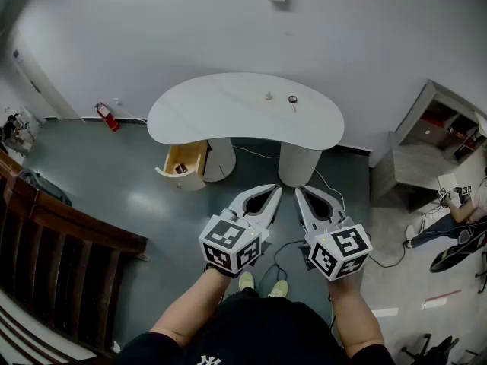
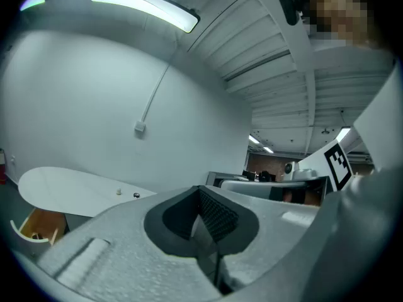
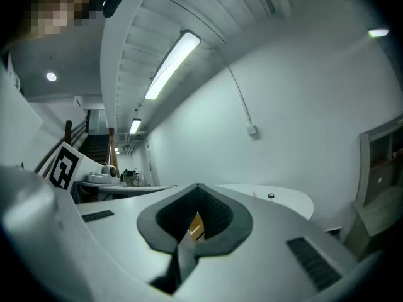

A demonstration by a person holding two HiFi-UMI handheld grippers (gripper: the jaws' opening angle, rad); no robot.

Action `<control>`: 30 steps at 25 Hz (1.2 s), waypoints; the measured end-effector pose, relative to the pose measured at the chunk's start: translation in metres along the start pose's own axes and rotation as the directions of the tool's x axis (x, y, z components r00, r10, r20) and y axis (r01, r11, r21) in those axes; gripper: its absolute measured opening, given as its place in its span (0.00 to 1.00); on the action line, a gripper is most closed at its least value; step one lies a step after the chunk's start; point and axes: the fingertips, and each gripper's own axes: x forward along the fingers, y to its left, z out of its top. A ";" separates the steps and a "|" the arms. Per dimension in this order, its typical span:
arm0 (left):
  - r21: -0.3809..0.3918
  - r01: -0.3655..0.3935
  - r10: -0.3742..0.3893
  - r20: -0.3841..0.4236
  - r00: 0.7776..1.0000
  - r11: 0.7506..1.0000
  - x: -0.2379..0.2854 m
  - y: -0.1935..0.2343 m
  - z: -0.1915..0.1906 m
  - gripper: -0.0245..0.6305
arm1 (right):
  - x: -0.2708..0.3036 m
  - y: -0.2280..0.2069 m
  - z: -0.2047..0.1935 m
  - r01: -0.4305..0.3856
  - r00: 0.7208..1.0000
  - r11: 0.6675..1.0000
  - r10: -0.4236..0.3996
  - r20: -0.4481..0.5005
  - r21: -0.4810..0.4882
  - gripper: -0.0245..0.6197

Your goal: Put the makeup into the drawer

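Both claws are out in front of me, nearly level. My left claw (image 1: pixel 275 191) is clenched with nothing between the pads, and my right claw (image 1: pixel 299 192) sits just beside it, tips together too, gripping nothing. There's a thin yellow-brown sliver in the hollow behind the right tips, but that looks like something farther off, not a catch. Straight ahead and well apart from both claws is the curved white table (image 1: pixel 228 116), and on its far side sits the makeup: one small pale piece (image 1: pixel 268 96) and, just right of it, a small dark round-topped piece (image 1: pixel 293 100). They're too tiny from here to name. My guess is they're light, hard and smooth, easy to knock over or set rolling, so I'd open wide and close gently across the middle of the body rather than pinch a cap or tip. Ahead and to the left of my left claw, below the tabletop, the drawer (image 1: pixel 189 155) stands pulled open, with a dark thing (image 1: pixel 180 169) already inside.
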 end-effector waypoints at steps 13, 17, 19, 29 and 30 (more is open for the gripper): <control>-0.010 -0.012 0.012 -0.012 1.000 1.000 0.004 -0.002 -0.008 0.05 | -0.003 -0.005 -0.001 -0.036 0.999 0.998 0.036 0.017 0.045 0.06; -0.011 -0.051 0.051 -0.002 0.999 0.999 0.008 0.012 0.000 0.05 | -0.009 -0.021 0.007 -0.039 0.998 0.996 0.035 0.048 0.078 0.06; -0.010 -0.073 0.073 0.001 0.997 0.997 0.009 0.015 0.000 0.05 | -0.015 -0.029 0.006 -0.043 0.998 0.995 0.038 0.057 0.089 0.06; -0.012 -0.121 0.121 -0.017 0.993 0.993 0.024 0.009 -0.014 0.05 | -0.023 -0.054 0.000 -0.074 0.995 0.990 0.065 0.080 0.119 0.06; -0.014 -0.122 0.121 -0.018 0.992 0.992 0.026 0.010 -0.014 0.05 | -0.022 -0.056 0.000 -0.071 0.995 0.990 0.062 0.078 0.120 0.06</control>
